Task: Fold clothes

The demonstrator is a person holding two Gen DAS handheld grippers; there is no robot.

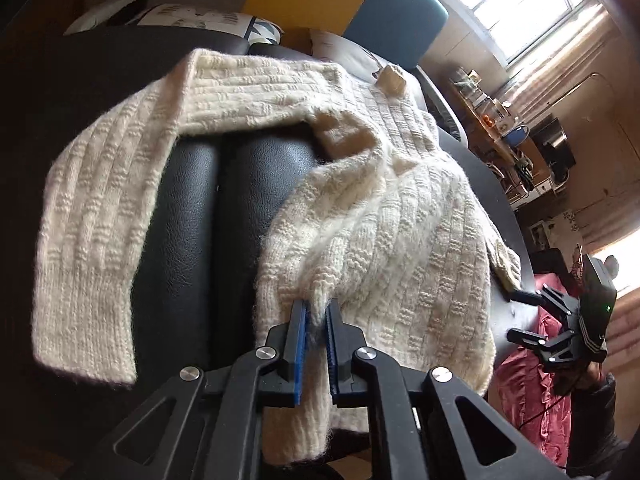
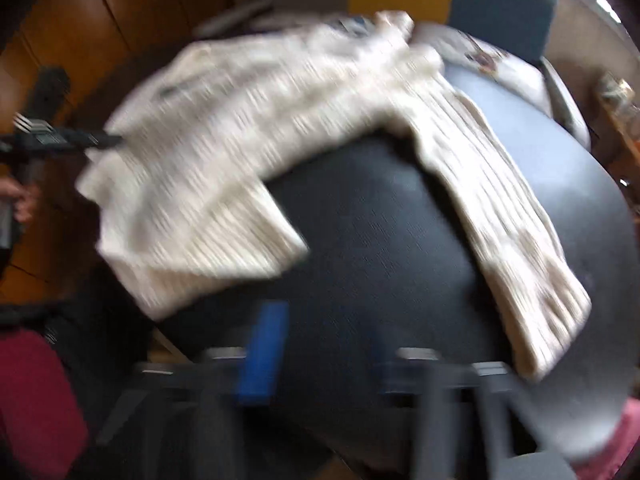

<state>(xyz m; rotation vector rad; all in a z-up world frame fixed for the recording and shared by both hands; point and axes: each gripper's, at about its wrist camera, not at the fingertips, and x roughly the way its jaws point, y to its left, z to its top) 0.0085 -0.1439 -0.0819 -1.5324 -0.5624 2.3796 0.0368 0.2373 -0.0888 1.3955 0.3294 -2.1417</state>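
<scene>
sleeve far left: one cream knit sleeve (image 1: 84, 216) hangs over the black leather seat, well left of my left fingers, cuff end lowest.
seat: black leather cushion (image 1: 224, 216), bare strip between that sleeve and the sweater body, straight ahead of my left fingers.
sweater: cream ribbed knit sweater (image 1: 384, 216) spread across the seat; body lies just ahead and right of my left fingers, hem drooping off the near edge under them.
left gripper (image 1: 318, 314): my fingers (image 1: 298, 344) with blue pads are nearly together, clamped on a bunched fold of the sweater near its hem; knit sticks up between the tips.
right gripper (image 1: 526, 316): seen from my left camera off to the right, past the sweater's right edge, fingers spread apart, nothing between them; my hand (image 1: 588, 380) grips it from below.
right camera: badly blurred; my right fingers (image 2: 262, 356) stand wide apart over bare dark seat (image 2: 380, 240), no cloth between them; second sleeve (image 2: 500, 216) runs ahead and to their right, sweater body (image 2: 224, 152) ahead-left.
left gripper from right camera: far left (image 2: 102, 141), at the sweater's edge; grip detail too blurred to tell here.
background right: cluttered shelf (image 1: 508, 128) and bright window (image 1: 516, 4), well beyond the sweater.
</scene>
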